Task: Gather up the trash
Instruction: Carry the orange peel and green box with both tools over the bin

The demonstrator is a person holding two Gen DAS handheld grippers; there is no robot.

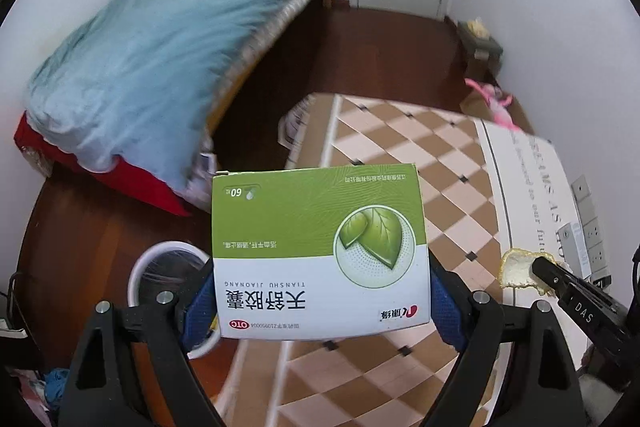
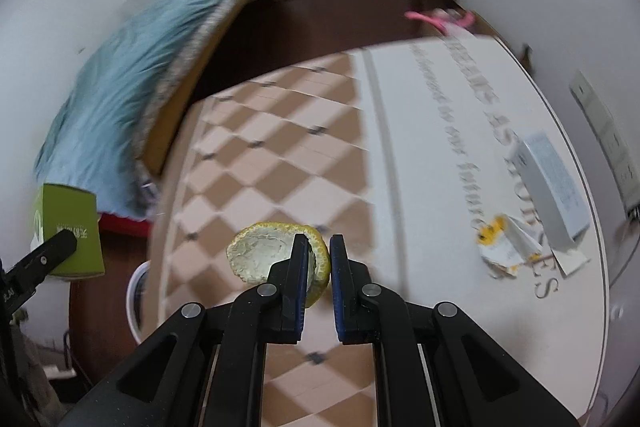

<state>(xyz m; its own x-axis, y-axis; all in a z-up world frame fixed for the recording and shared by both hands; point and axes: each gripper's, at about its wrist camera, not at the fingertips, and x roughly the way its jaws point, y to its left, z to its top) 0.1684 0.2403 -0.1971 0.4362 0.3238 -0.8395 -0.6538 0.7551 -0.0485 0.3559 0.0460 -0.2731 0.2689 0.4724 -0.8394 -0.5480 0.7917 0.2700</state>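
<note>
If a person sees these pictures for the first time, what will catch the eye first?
First the green and white medicine box, clamped in the left gripper above the white bin on the floor. Next the citrus peel, pinched in the right gripper over the checkered tablecloth.

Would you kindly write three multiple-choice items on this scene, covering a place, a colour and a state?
1. Where is the white bin?
A. on the floor beside the table
B. on the table
C. on the bed

2. What colour is the upper part of the medicine box?
A. red
B. green
C. blue

3. What do the right tongs hold?
A. nothing
B. the medicine box
C. the citrus peel

Answers: 1 A, the bin stands on the dark floor at the table edge; 2 B, a green field with leaves; 3 C, the peel sits pinched between the fingers, while the left tongs grip the box.
</note>
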